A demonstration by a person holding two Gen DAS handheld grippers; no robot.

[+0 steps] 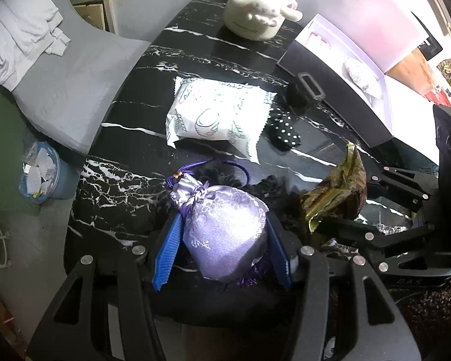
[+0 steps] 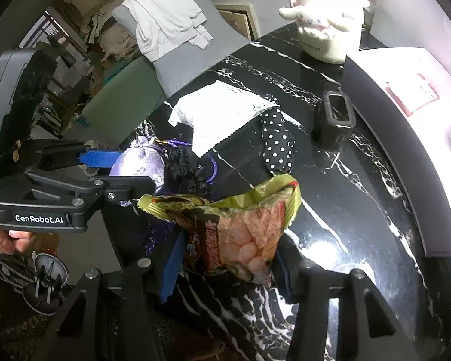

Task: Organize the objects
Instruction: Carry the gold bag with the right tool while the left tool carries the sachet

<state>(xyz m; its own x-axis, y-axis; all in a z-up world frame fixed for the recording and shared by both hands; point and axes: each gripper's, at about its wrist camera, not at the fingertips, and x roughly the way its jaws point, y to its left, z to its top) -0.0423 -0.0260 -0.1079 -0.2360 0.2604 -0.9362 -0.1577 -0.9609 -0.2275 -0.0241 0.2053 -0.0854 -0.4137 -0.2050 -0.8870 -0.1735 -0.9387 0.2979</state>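
A lilac satin pouch is being gripped between the blue fingers of the left gripper, low in the frame's centre, over the near edge of the black marble desk. A snack packet is being clamped by the right gripper just beside it. Open desk is being left at lower right of the right view. A white sachet, polka-dot pouch and black holder are lying mid-desk, near the tray's edge.
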